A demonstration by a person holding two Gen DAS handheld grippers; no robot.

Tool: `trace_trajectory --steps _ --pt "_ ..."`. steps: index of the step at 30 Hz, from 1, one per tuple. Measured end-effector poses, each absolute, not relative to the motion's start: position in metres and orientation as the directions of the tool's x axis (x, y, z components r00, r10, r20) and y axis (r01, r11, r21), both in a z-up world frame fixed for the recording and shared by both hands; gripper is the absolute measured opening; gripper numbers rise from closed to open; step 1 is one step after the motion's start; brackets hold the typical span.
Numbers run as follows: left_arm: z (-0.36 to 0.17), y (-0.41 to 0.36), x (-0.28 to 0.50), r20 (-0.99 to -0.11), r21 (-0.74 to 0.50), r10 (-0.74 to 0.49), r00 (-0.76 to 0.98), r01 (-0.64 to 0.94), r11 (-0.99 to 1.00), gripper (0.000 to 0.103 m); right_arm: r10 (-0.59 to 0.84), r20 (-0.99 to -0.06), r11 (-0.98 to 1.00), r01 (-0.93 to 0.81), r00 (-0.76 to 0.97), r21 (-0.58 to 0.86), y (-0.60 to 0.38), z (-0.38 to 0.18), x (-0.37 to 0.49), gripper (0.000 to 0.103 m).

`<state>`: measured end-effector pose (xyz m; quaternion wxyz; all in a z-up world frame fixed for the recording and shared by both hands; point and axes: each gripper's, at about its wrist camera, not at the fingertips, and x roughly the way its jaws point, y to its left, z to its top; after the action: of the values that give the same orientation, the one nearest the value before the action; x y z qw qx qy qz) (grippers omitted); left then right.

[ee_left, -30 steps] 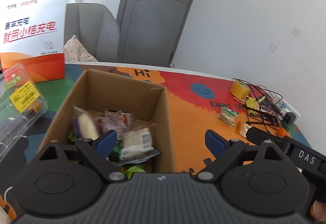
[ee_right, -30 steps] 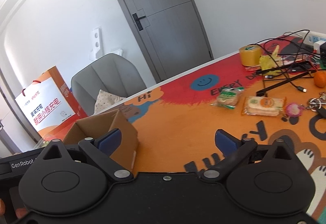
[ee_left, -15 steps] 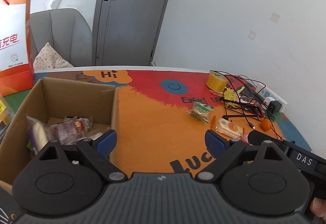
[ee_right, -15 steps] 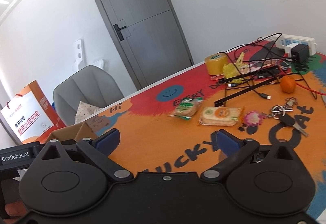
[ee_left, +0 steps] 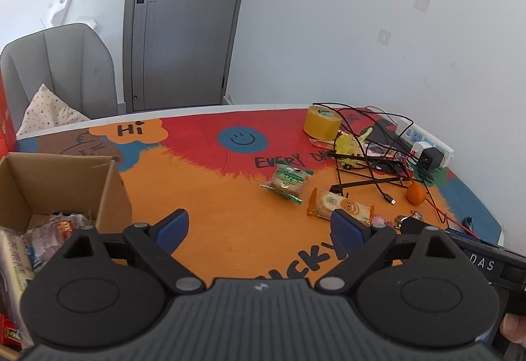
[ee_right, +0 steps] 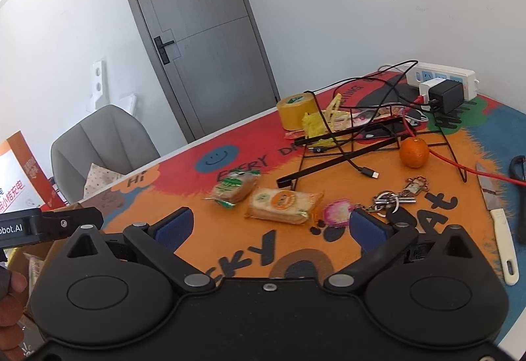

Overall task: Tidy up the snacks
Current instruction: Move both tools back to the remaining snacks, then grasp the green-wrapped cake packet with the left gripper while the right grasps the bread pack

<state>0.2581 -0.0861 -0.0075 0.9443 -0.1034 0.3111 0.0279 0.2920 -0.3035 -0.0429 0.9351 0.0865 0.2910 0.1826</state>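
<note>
Snacks: two packets, green point(ee_right: 235, 188) and orange point(ee_right: 282, 204), lie mid-table right of your box point(ee_left: 49, 183); your left gripper point(ee_left: 259, 226) and right gripper point(ee_right: 269, 226) tilt down, jaws apart, empty.

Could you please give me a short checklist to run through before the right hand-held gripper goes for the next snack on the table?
1. Right hand-held gripper open and holding nothing: ok.
2. Left hand-held gripper open and holding nothing: ok.
3. Snacks left to collect: ok; the orange-label packet and the green-label packet lie flat on the mat.
4. Packets free of each other: cannot tell; they lie close together, perhaps touching.
5. Clutter near the target: not ok; a pink keychain and keys lie right beside the orange-label packet.
6. Cardboard box open with room: ok; it holds some snacks, with floor showing.
</note>
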Motion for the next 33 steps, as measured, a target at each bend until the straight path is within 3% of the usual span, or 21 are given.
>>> trace_trajectory --steps 10,24,33 --pt "-0.016 -0.099 0.290 -0.607 -0.176 -0.014 0.795 -0.116 0.978 0.092 0.375 -0.524 0.927 -0.302 0.765 0.222 -0.305 -0.046 0.320 0.100" --pt "-0.041 -0.103 0.343 -0.640 -0.147 0.031 0.768 -0.162 0.976 0.089 0.415 -0.557 0.910 -0.342 0.719 0.236 -0.294 -0.059 0.378 0.079" --pt "-0.062 -0.097 0.365 -0.663 -0.145 0.048 0.747 -0.191 0.971 0.086 0.419 -0.593 0.907 -0.347 0.687 0.238 -0.279 -0.081 0.403 0.075"
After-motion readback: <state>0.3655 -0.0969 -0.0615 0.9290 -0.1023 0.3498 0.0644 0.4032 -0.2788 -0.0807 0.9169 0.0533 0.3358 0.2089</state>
